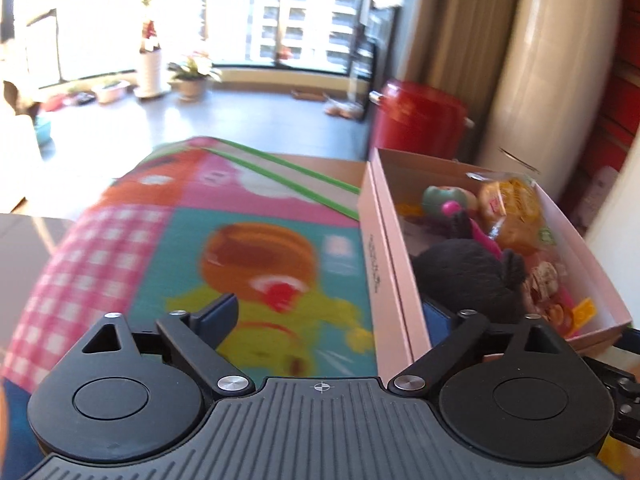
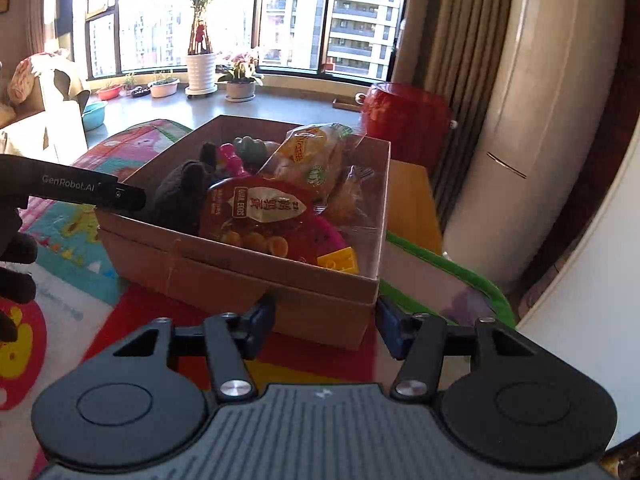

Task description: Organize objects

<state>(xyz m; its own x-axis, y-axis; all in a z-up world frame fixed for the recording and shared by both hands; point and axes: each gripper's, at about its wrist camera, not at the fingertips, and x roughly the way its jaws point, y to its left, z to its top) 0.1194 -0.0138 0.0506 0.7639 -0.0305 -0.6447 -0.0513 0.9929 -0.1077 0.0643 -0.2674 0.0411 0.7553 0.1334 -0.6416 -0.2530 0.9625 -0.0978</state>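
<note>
A pink cardboard box (image 1: pixel 384 264) sits on a colourful play mat (image 1: pixel 240 248). It holds a black plush toy (image 1: pixel 468 272), a bagged bread (image 1: pixel 512 212), a red quail-egg packet (image 2: pixel 256 216), a yellow brick (image 2: pixel 340 260) and other small toys. My left gripper (image 1: pixel 328 316) is open wide and straddles the box's left wall, with its right finger inside by the plush. One of its fingers (image 2: pixel 120 196) shows at that wall in the right wrist view. My right gripper (image 2: pixel 326 326) is open just in front of the box's (image 2: pixel 240 284) near right corner, with nothing pressed between its pads.
A gloved hand (image 2: pixel 16 264) is at the left edge. Behind the box stand a red drum (image 2: pixel 404 120), a tall white cylinder (image 2: pixel 520 120) and curtains. Potted plants (image 2: pixel 200 68) line the window sill. A wooden surface (image 2: pixel 412 200) lies right of the box.
</note>
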